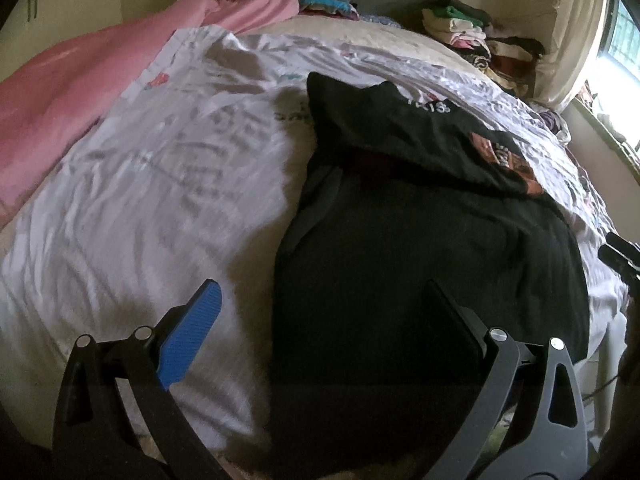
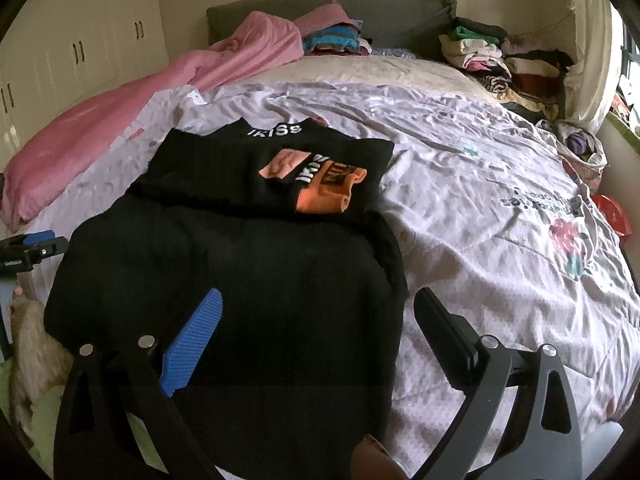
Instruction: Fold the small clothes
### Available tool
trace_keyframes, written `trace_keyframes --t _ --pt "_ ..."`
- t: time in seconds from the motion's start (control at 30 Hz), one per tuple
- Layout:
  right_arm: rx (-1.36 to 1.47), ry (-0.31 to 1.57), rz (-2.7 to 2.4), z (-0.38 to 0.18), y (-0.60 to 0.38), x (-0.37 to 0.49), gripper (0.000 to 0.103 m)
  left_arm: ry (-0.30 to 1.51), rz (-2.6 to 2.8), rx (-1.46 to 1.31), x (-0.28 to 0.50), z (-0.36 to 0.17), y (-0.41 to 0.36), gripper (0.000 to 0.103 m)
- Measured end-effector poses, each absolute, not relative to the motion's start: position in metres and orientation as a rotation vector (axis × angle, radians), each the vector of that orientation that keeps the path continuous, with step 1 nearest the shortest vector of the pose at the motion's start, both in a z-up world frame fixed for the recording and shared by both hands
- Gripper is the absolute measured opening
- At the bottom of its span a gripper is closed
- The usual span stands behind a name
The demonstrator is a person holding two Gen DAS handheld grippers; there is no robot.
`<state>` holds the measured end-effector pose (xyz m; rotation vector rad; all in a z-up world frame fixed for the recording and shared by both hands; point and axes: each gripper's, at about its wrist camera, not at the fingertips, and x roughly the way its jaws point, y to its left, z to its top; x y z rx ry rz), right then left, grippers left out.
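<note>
Left wrist view: looking along the left gripper [image 1: 324, 304], fingers spread wide apart and holding nothing, hovering at the near edge of a black garment [image 1: 420, 264] lying on the pale printed bedspread [image 1: 160, 184]. Blue pad [image 1: 192, 340] sitting over bare bedspread, the dark finger over black cloth. Upper part of the garment lying folded down toward the middle, with an orange print [image 1: 496, 152] and white lettering showing. Pink blanket [image 1: 80, 88] bunching along the far left; stacks of folded clothes [image 1: 472, 32] sitting by the headboard. Tip of the other gripper peeking in at the right edge.

Right wrist view: looking along the right gripper [image 2: 320, 308], also gaping open and empty, straddling the garment's [image 2: 224, 272] near right edge, blue pad [image 2: 192, 344] over cloth, dark finger over the bedspread [image 2: 480, 168]. Orange print [image 2: 328, 188] facing up on the folded-over part, lying on the left half of the bed. Left gripper's tip [image 2: 36, 244] showing at the far left, just beside the cloth.

Probably lining up for the next fold. Risks: pinching bedspread along with the garment, given one finger off the cloth on each side; lifting unevenly and skewing the fold; dragging the already-folded top part loose; losing the dark hem against dark fabric in this dim light.
</note>
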<state>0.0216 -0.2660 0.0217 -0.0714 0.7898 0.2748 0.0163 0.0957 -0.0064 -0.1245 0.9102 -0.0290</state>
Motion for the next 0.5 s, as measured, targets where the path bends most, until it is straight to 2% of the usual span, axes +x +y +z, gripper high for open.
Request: trace_keyframes --t 0.23,0.3,0.4,0.47,0.5 --pt "-0.088 0.788 0.289 0.020 -0.261 0.017 0.096 0.925 -0.038 -0.134 -0.006 -0.011 0.102 0.093" --pt "-0.095 0.790 0.294 0.020 -0.259 0.016 0.096 0.927 -0.044 -0.140 -0.011 -0.012 0.103 0.088" --pt "-0.099 0.795 0.300 0.019 -0.258 0.014 0.096 0.939 -0.077 -0.171 -0.018 -0.015 0.104 0.073" --pt "-0.102 0.797 0.300 0.018 -0.257 0.013 0.096 0.953 -0.090 -0.180 -0.022 -0.018 0.104 0.058" --pt "-0.103 0.797 0.300 0.017 -0.257 0.013 0.096 0.966 -0.095 -0.181 -0.025 -0.022 0.104 0.054"
